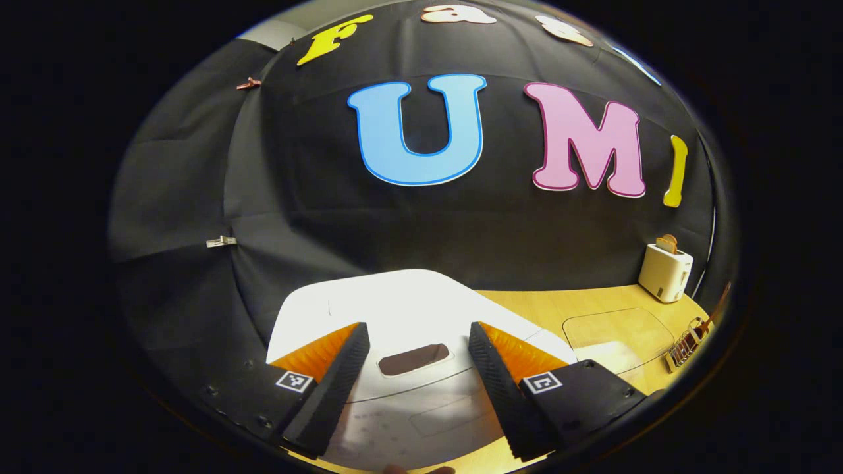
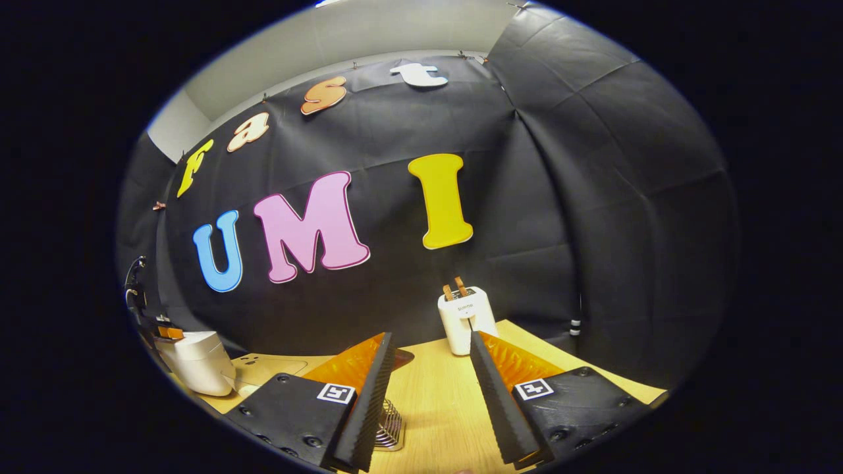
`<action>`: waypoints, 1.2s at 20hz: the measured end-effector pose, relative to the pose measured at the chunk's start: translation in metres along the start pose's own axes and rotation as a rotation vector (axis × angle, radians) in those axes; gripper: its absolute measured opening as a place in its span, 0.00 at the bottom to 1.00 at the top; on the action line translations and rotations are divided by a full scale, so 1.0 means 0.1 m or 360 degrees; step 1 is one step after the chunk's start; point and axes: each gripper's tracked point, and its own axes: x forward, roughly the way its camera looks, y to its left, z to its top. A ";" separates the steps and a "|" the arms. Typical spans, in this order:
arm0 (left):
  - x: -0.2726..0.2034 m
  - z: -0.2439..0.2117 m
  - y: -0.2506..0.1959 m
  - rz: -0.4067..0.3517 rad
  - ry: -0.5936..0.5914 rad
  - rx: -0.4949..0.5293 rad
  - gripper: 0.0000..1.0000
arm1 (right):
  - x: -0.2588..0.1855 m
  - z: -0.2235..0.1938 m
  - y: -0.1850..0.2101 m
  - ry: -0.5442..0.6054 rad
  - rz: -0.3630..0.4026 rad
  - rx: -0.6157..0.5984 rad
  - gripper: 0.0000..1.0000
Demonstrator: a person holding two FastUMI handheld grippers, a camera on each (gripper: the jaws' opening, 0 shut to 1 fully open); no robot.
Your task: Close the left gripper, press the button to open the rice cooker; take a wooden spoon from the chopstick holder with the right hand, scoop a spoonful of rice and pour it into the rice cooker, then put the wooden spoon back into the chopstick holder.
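Black ribbed fingers (image 1: 342, 382) of the left gripper (image 1: 418, 388) stand wide apart, empty, hovering directly over the closed white rice cooker (image 1: 395, 303); its dark lid window (image 1: 415, 359) lies between them. The right gripper (image 2: 428, 401), likewise open and empty, waits well apart.

white toaster (image 2: 466, 320); wooden table (image 2: 441, 401)
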 end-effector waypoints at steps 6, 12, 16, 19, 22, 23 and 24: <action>-0.04 -0.03 -0.01 -0.0028 -0.0044 0.0007 1.00 | 0.00 -0.01 0.08 0.0002 0.0028 -0.0029 0.73; -0.12 0.06 -0.01 -0.0018 -0.0120 0.0034 0.99 | -0.08 0.14 0.14 -0.0066 0.0038 -0.0080 0.73; -0.43 0.41 -0.08 -0.0018 -0.0387 0.0014 0.96 | -0.12 0.23 0.30 -0.0138 0.0092 -0.0163 0.72; -0.80 0.59 -0.31 -0.0084 -0.0613 0.0055 0.96 | -0.15 0.22 0.54 -0.0169 0.0176 -0.0201 0.76; -1.13 0.54 -0.74 -0.0263 -0.0751 0.0083 0.95 | -0.19 0.13 0.92 -0.0187 0.0311 -0.0249 0.83; -1.20 0.46 -0.89 -0.0316 -0.0771 0.0082 0.95 | -0.21 0.08 1.02 -0.0192 0.0346 -0.0285 0.88; -1.24 0.35 -1.03 -0.0372 -0.0773 0.0060 0.95 | -0.23 0.04 1.13 -0.0198 0.0381 -0.0325 0.90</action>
